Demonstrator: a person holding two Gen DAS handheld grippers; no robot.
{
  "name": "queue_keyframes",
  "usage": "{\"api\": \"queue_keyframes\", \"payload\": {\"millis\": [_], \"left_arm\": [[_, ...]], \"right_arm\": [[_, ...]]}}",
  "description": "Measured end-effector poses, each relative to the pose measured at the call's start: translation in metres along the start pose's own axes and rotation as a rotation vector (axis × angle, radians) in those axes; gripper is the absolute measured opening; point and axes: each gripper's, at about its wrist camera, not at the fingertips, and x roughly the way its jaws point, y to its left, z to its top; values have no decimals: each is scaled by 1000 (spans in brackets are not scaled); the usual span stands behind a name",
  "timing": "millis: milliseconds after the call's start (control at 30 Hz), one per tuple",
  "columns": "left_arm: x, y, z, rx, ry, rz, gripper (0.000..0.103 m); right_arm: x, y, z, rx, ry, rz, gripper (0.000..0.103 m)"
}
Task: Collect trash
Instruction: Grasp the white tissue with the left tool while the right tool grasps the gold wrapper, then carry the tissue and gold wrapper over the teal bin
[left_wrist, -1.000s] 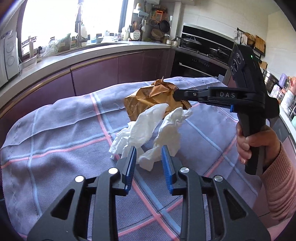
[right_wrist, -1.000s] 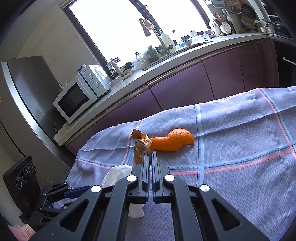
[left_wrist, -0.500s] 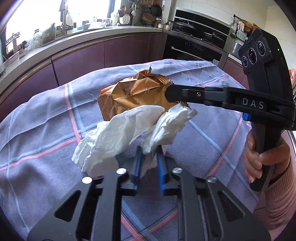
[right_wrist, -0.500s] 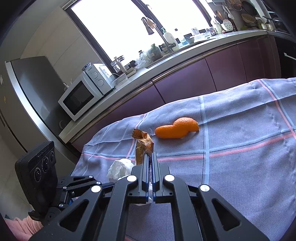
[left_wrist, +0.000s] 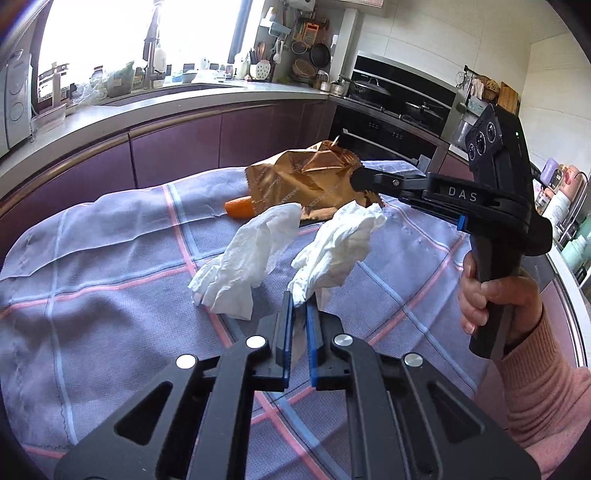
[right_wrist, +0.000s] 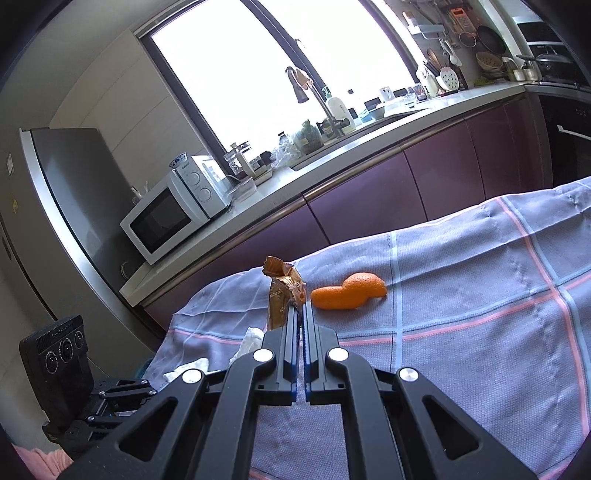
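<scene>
Item: trash pickup, two pieces in hand at once.

Step in hand: carrying both pieces off the table (left_wrist: 110, 258) to wherever the trash goes; no bin shows in either view.

Handling advice, as judgement:
- Tissue (left_wrist: 332, 251) is soft and held by one thin tail only; lift gently, without a jerk, or it could tear or slip out.
- The second white wad (left_wrist: 240, 266) looks like part of the same tissue, though this cannot be told for sure; its low end seems to touch the cloth. Raise until it hangs free before moving sideways.
- Wrapper (left_wrist: 306, 181) is stiff foil, pinched at one edge; keep the grip firm and keep the two loads apart so they do not snag.
- Orange peel (right_wrist: 347, 293) lies on the cloth beyond the wrapper, untouched; it needs a later trip.

Left gripper (left_wrist: 299, 310): nearly closed, blue pads pressed on the tissue's lower tail, the bulk standing up past the tips.

Right gripper (right_wrist: 300, 314): fully closed on the wrapper's edge; the wrapper stands above the tips, off the cloth. A hand (left_wrist: 495, 306) in a pink sleeve holds its handle.
</scene>
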Motion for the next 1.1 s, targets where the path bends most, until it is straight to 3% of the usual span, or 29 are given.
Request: {"api": "queue_keyframes", "payload": {"millis": [133,433,633,1100], "left_arm": [[-26,13,-9,-42,-36,12,7],[-82,48,-26,-123,-103,60,7],[-119,70,-40,-159,-135,121,7],[-211,145,-99,-315,-189,326,7]], "right_arm": [[-13,5,5,-14,-45,-24,2],[-25,34,1,-30,-57,61,2],[-8,72,-13,-48,-2,165,2],[73,175,-47,-111,192,369,2]]}}
